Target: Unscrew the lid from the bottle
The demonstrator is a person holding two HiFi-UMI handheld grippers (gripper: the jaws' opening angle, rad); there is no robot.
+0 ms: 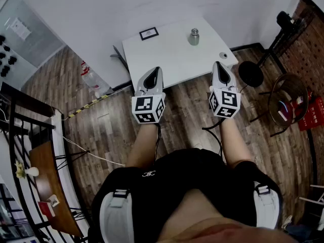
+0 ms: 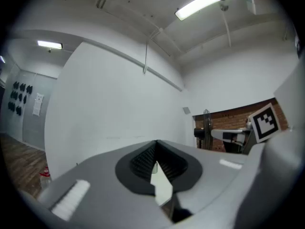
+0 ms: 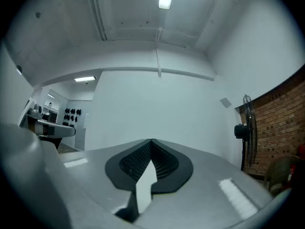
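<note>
White bench [image 1: 167,57] at upper centre of the head view, on a wooden floor [image 1: 106,130]. A small framed card [image 1: 149,33] lies at its upper left and a small round disc [image 1: 223,55] near its right edge. The bottle [image 1: 194,36] stands upright toward the upper right, well apart from both tools. The left hand-held gripper [image 1: 156,71] and right hand-held gripper [image 1: 218,66] are at the near edge, both closed and empty. The bottle's top is too small to make out.

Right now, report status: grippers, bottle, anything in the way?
Left gripper shut, empty; right gripper shut, empty. Bottle upright on white table, beyond both, untouched. Small round object on table corner by right gripper.
</note>
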